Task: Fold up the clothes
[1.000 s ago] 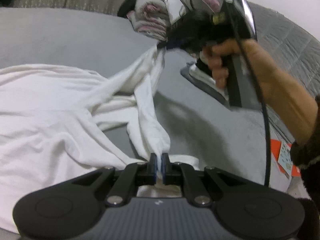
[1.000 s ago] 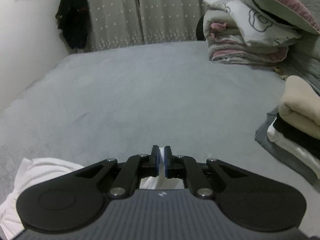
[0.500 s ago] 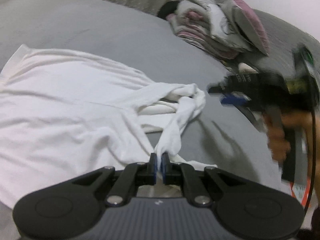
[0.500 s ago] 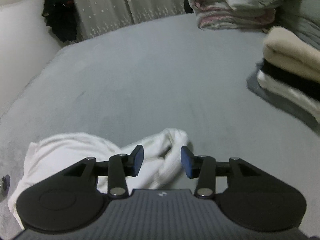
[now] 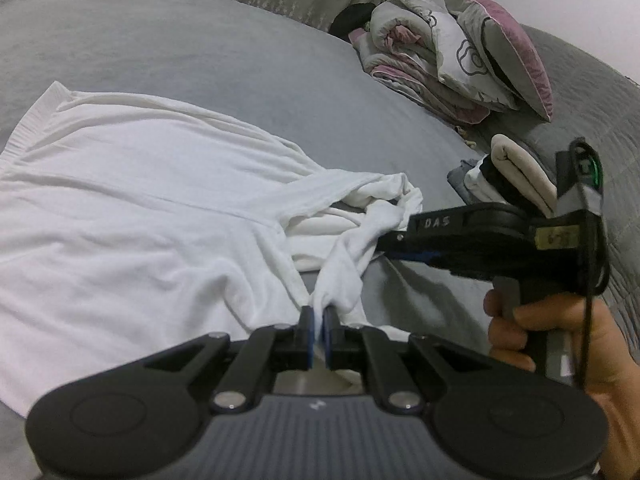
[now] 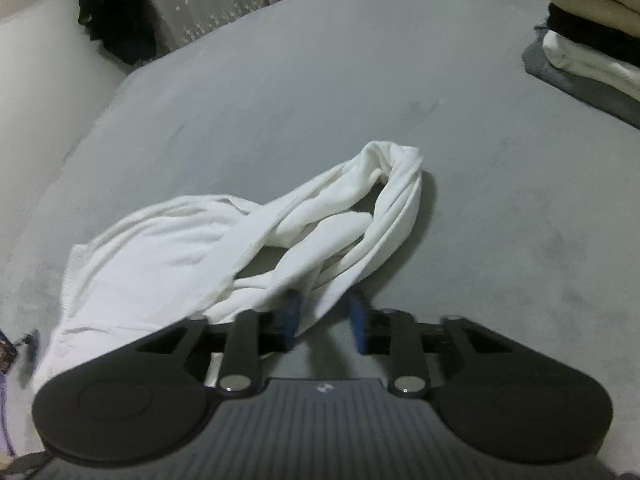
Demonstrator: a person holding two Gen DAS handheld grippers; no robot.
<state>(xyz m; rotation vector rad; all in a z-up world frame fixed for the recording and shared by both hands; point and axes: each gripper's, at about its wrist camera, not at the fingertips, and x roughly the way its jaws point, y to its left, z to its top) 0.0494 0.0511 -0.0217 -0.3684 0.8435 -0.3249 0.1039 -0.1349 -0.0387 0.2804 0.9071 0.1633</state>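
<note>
A white long-sleeved garment (image 5: 140,208) lies spread on the grey bed (image 5: 200,40), its sleeve bunched in a loop (image 6: 384,184). My left gripper (image 5: 318,334) is shut on a fold of the white fabric near the front edge. Held by a hand (image 5: 560,344), my right gripper (image 6: 324,320) sits low over the near end of the sleeve. Its jaws are closing, with white cloth between the blue pads (image 6: 290,316), and a gap still shows. In the left wrist view the right gripper (image 5: 390,246) reaches the sleeve from the right.
A stack of folded clothes (image 6: 592,28) sits at the right of the bed, also the stack (image 5: 516,172) behind the right gripper. Folded quilts and a pillow (image 5: 452,64) lie at the far right. A dark garment (image 6: 116,20) hangs by the curtain.
The right gripper let go of the lifted sleeve, which dropped onto the bed in a bunch. It then came down to the sleeve with jaws apart. The left gripper kept its hold.
</note>
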